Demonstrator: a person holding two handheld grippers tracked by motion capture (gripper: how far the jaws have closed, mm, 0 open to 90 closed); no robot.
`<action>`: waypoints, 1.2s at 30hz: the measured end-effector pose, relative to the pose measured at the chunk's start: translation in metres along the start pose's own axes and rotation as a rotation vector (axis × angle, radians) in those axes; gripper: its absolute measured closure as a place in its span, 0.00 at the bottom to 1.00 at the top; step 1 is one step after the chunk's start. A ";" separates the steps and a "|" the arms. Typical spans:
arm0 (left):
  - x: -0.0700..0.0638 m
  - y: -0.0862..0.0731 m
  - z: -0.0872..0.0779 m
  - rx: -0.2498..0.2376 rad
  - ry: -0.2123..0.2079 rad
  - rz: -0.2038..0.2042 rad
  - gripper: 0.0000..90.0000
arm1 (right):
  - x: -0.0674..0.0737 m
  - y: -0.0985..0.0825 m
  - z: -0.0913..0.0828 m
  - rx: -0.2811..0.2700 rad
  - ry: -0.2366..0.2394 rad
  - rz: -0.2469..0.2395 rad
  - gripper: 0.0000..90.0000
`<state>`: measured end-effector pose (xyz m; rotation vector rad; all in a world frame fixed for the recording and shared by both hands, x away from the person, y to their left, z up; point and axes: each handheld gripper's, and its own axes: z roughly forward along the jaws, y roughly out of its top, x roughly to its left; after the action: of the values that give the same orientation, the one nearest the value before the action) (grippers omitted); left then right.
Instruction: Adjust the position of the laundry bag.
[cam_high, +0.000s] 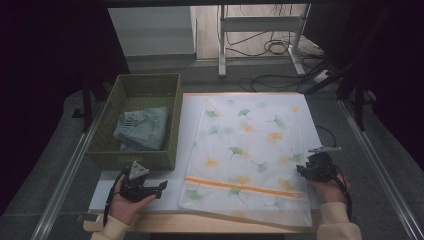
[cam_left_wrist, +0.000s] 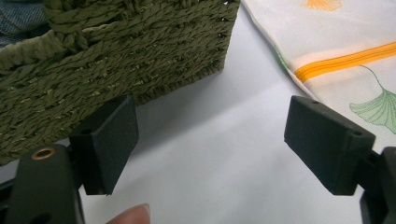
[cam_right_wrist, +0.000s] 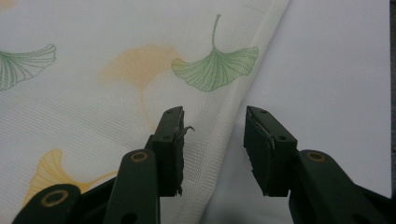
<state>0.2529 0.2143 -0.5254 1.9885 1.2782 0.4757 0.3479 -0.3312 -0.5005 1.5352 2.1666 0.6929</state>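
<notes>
We see the ginkgo-print cloth (cam_high: 250, 150) spread flat across the white table (cam_high: 190, 110), long axis near to far. Our right gripper (cam_right_wrist: 212, 140) straddles its hemmed right edge, jaws parted, clamping nothing yet. The left gripper (cam_left_wrist: 210, 140) waits released near the woven green basket (cam_left_wrist: 116, 60).

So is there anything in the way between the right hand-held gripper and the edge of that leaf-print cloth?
Nothing visible. The right hand-held gripper is open, its jaws straddling the hemmed edge of the leaf-print cloth on the white table, with no other thing between them.
</notes>
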 end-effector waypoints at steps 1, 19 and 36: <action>0.000 0.000 0.000 0.000 0.000 0.000 0.19 | 0.000 0.000 0.000 0.000 0.000 0.000 0.64; -0.001 0.000 0.001 0.003 0.000 0.001 0.19 | 0.003 0.007 0.008 0.005 0.001 -0.035 0.98; -0.001 0.000 0.004 0.011 0.002 0.000 0.19 | 0.005 0.027 0.024 -0.021 -0.019 -0.058 0.99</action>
<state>0.2547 0.2119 -0.5283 1.9977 1.2848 0.4712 0.3800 -0.3149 -0.5040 1.4561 2.1742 0.6778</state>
